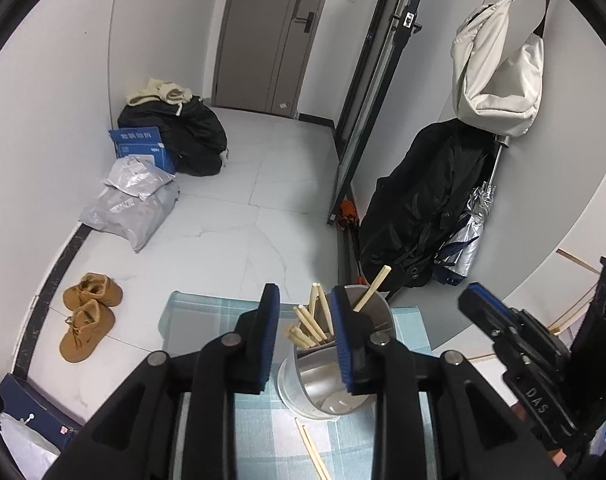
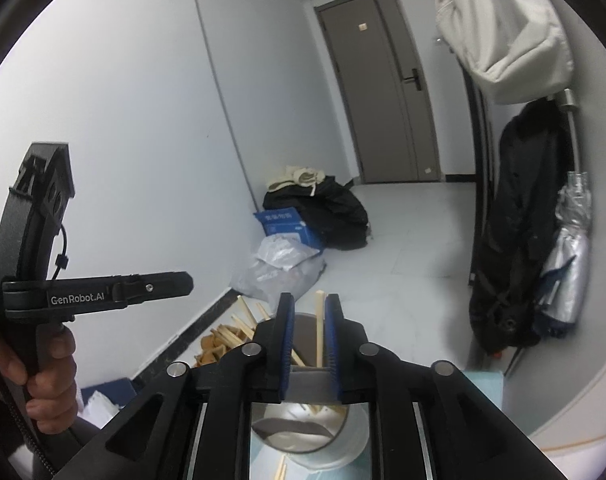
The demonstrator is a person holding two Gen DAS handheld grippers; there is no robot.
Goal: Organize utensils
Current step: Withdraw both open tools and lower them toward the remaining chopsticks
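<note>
Checked tablecloth [image 1: 207,316], chopstick holder [image 1: 379,312] between parted left gripper [image 1: 303,328], right gripper [image 2: 309,336] parted around chopstick [image 2: 320,332]

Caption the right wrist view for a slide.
Right gripper lowers a single chopstick into the metal utensil holder.

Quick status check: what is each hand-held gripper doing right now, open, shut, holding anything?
Left hand-held gripper: open, holding nothing, above the metal holder.
Right hand-held gripper: nearly closed around one chopstick over the holder; firm contact cannot be told.

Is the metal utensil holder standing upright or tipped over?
Upright: the metal utensil holder stands on its base on the checked cloth, chopsticks poking out its top.
</note>
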